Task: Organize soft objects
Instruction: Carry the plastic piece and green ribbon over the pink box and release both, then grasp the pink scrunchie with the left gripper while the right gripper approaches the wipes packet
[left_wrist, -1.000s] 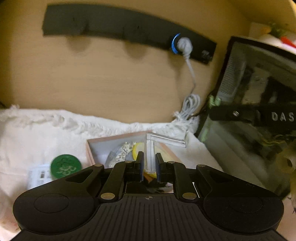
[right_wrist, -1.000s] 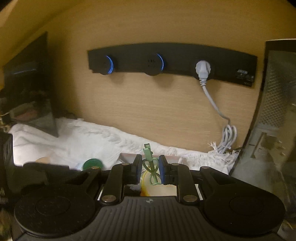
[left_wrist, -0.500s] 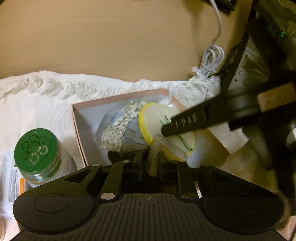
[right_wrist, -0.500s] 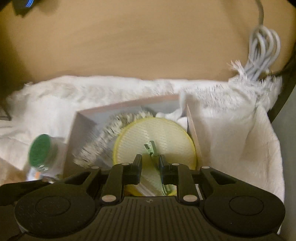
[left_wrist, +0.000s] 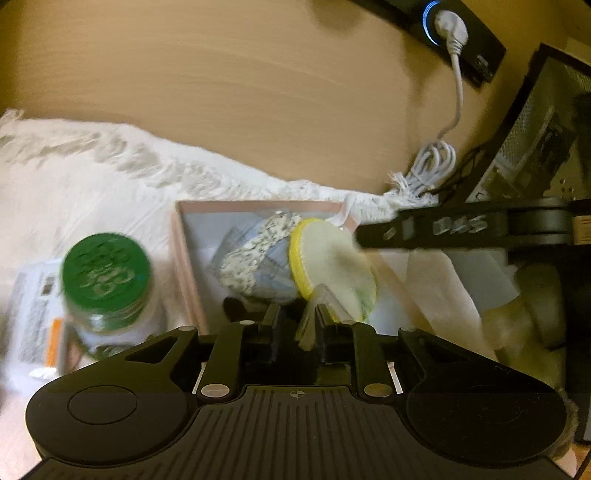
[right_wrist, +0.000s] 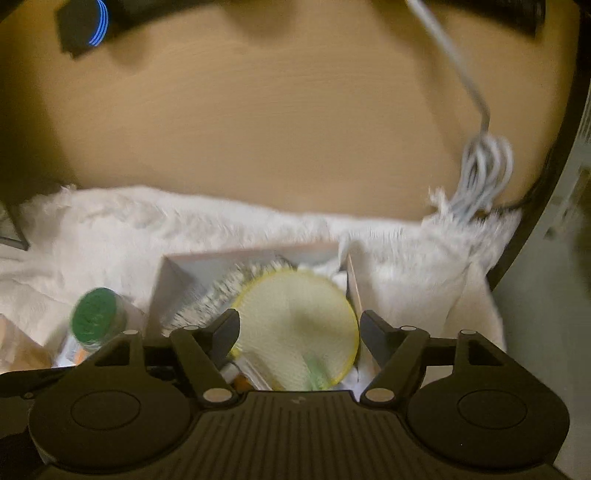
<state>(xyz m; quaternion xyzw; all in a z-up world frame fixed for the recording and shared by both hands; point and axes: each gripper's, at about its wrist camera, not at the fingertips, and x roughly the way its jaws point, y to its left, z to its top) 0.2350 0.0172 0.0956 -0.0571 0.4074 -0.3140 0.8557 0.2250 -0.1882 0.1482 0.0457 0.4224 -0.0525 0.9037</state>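
A pink-rimmed box (left_wrist: 184, 258) on a white fringed towel (left_wrist: 92, 177) holds a speckled cloth pad (left_wrist: 255, 251) and a round yellow-edged mesh pad (left_wrist: 332, 262). My left gripper (left_wrist: 297, 321) hovers at the box's near edge, jaws slightly apart. A clear plastic strip (left_wrist: 308, 328) stands between them, leaning on the right pad. My right gripper (right_wrist: 299, 321) hangs over the yellow pad (right_wrist: 288, 302), its jaws opening wide and gripping nothing. A green tie (right_wrist: 316, 373) lies on the pad just below them. One of the right gripper's fingers (left_wrist: 443, 225) crosses the left wrist view.
A green-lidded jar (left_wrist: 107, 273) stands left of the box beside a printed packet (left_wrist: 33, 317). A coiled white cable (left_wrist: 432, 162) hangs from a wall socket behind the towel. A black mesh case (left_wrist: 535, 122) closes off the right side.
Both grippers dropped toward the box. The right one let go of the green tie and spread wide. The left jaws loosened around the clear strip.
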